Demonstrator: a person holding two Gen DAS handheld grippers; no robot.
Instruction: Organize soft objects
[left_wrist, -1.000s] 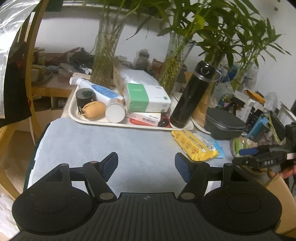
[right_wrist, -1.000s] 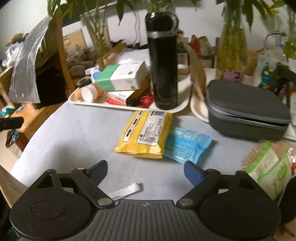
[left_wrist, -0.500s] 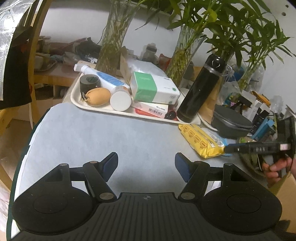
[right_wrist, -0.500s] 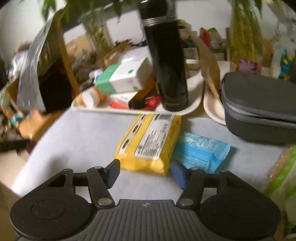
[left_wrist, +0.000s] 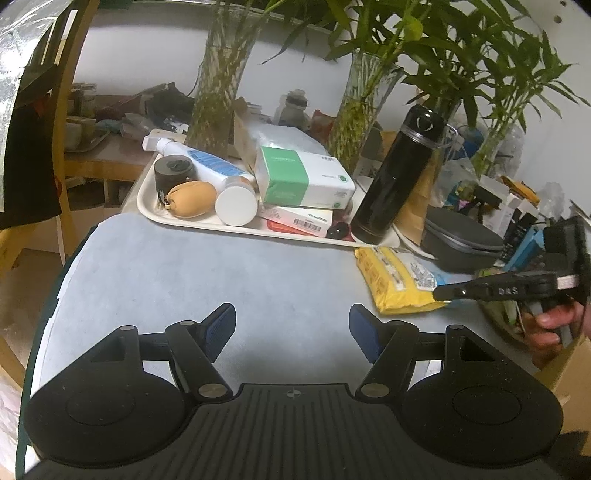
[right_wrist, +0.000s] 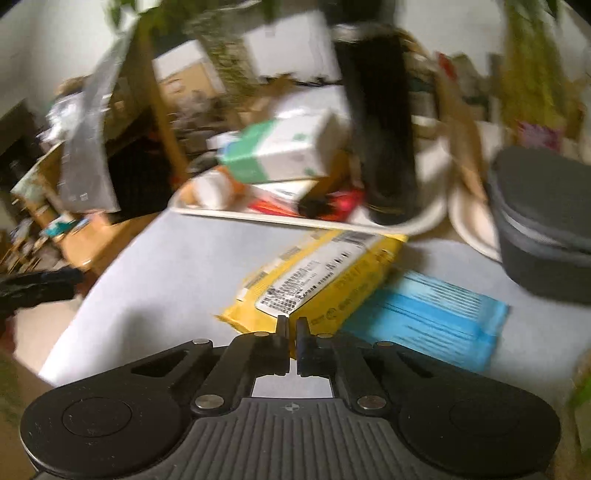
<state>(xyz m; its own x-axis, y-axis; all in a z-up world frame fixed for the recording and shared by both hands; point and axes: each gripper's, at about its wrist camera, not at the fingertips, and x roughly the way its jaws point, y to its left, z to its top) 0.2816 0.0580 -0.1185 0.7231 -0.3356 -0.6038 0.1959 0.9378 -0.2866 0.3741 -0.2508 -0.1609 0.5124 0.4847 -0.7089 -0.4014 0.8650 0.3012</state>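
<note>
Right claw has snapped closed, pinching the near edge of the yellow pack (spread a second ago). Grasp made; left claw waits spread over bare worktop.

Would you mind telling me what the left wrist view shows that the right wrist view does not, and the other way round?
Only the left wrist view shows the open left gripper over bare table, plus the tan pouch on the tray. Only the right wrist view shows the right gripper shut on the yellow pack's near edge and most of the blue pack. Both show the yellow pack, black flask and grey case.
</note>
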